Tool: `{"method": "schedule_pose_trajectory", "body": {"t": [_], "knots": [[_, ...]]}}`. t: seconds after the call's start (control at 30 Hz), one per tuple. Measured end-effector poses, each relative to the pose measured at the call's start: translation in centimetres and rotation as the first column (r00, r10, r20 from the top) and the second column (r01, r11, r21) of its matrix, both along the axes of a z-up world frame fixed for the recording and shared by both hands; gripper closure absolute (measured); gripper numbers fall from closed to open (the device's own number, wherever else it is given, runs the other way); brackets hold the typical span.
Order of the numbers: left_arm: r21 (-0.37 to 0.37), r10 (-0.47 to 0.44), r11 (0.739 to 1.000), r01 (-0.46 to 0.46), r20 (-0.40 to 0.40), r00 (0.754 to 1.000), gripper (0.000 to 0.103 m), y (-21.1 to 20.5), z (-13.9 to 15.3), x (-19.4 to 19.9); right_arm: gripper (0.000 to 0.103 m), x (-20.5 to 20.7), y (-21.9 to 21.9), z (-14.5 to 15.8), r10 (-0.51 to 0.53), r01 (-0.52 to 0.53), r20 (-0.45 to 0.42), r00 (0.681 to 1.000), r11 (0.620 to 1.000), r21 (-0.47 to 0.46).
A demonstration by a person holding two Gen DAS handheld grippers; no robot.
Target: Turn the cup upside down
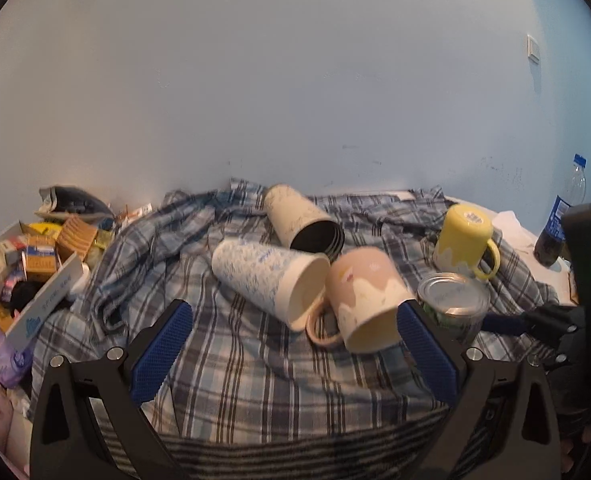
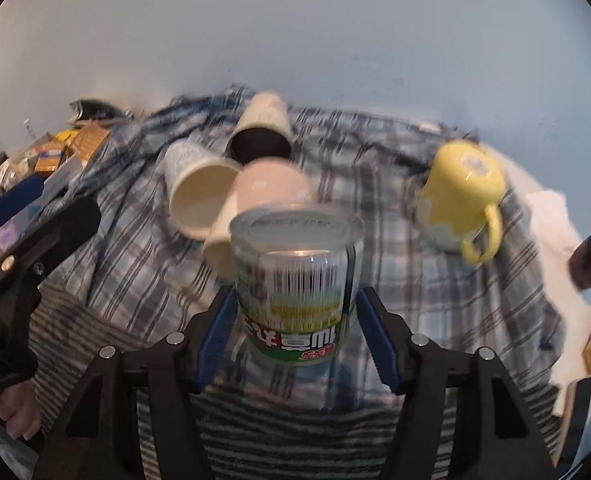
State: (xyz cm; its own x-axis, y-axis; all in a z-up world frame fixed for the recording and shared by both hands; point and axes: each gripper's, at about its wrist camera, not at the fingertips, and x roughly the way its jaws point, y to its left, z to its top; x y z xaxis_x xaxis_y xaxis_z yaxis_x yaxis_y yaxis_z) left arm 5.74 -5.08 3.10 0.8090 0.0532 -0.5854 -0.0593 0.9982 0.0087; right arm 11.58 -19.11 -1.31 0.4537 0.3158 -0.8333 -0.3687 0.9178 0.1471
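Several cups lie on a plaid cloth (image 1: 223,380). A pink mug (image 1: 369,300) lies on its side, mouth toward me, next to a white and blue paper cup (image 1: 267,282) and a cream tumbler with a dark inside (image 1: 303,222), both on their sides. A yellow mug (image 1: 465,240) stands upside down at the right. My left gripper (image 1: 295,354) is open and empty just in front of the pink mug. My right gripper (image 2: 295,332) is shut on a tin can (image 2: 297,280), upside down and lifted, with the pink mug (image 2: 271,188) behind it.
A white box of snack packets (image 1: 35,276) sits at the left edge. A dark soda bottle (image 1: 557,224) stands at the far right near white paper (image 2: 551,232). The wall rises close behind the cloth. The right gripper's body (image 1: 587,280) shows in the left wrist view.
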Motion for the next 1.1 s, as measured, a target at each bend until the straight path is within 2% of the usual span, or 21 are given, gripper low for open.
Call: {"method": "schedule_pose_trajectory", "body": {"t": [0.1,0.2,0.33,0.5,0.6,0.73,0.87,0.93,1.03,1.07,1.1], "knots": [[-0.009,0.014,1.000,-0.015,-0.034,0.999,0.000,0.5,-1.1,-0.4,0.043,-0.1,0.5,-2.7,0.025,-0.022,-0.091,0.996,0.999,0.040],[0.020,0.021,1.000,-0.021,-0.035,0.999,0.000,0.7,-1.4,-1.0,0.043,-0.5,0.6,-3.5,0.046,-0.043,-0.096,0.994,0.998,0.036],[0.071,0.020,0.997,-0.019,-0.020,1.000,0.000,0.4,-1.2,-1.4,0.042,-1.1,0.2,-2.6,0.050,-0.048,-0.064,0.997,0.998,0.033],[0.058,-0.034,0.998,0.035,-0.018,0.999,0.000,-0.8,-0.7,-1.2,0.041,-1.9,-1.4,-0.3,0.035,-0.034,-0.008,0.999,0.999,0.037],[0.050,-0.081,0.995,0.083,-0.027,0.996,0.000,-2.1,-0.8,-0.8,0.041,-2.5,-3.8,1.2,-0.034,0.032,0.050,0.998,0.999,0.034],[0.011,-0.151,0.988,0.151,-0.050,0.987,0.000,-4.2,-1.2,0.0,0.041,-3.0,-6.9,2.5,-0.124,0.128,0.141,0.982,0.992,-0.022],[-0.069,-0.228,0.973,0.220,-0.122,0.966,0.000,-6.5,-2.6,1.5,0.041,-2.9,-9.6,2.7,-0.187,0.197,0.164,0.969,0.980,-0.042],[-0.083,-0.247,0.968,0.236,-0.165,0.955,0.000,-7.6,-3.5,2.5,0.041,-2.6,-11.0,2.3,-0.204,0.213,0.154,0.967,0.976,-0.038],[-0.008,-0.247,0.968,0.252,-0.228,0.942,0.000,-9.4,-4.9,3.8,0.041,-2.3,-12.1,1.4,-0.222,0.228,0.128,0.967,0.973,-0.032],[0.023,-0.239,0.967,0.255,-0.271,0.932,0.000,-10.1,-5.6,4.6,0.041,-2.2,-12.3,1.1,-0.224,0.230,0.119,0.967,0.973,-0.033],[0.029,-0.234,0.967,0.253,-0.291,0.928,0.003,-10.1,-5.8,5.0,0.041,-2.1,-12.4,0.7,-0.227,0.232,0.111,0.968,0.972,-0.033]]}}
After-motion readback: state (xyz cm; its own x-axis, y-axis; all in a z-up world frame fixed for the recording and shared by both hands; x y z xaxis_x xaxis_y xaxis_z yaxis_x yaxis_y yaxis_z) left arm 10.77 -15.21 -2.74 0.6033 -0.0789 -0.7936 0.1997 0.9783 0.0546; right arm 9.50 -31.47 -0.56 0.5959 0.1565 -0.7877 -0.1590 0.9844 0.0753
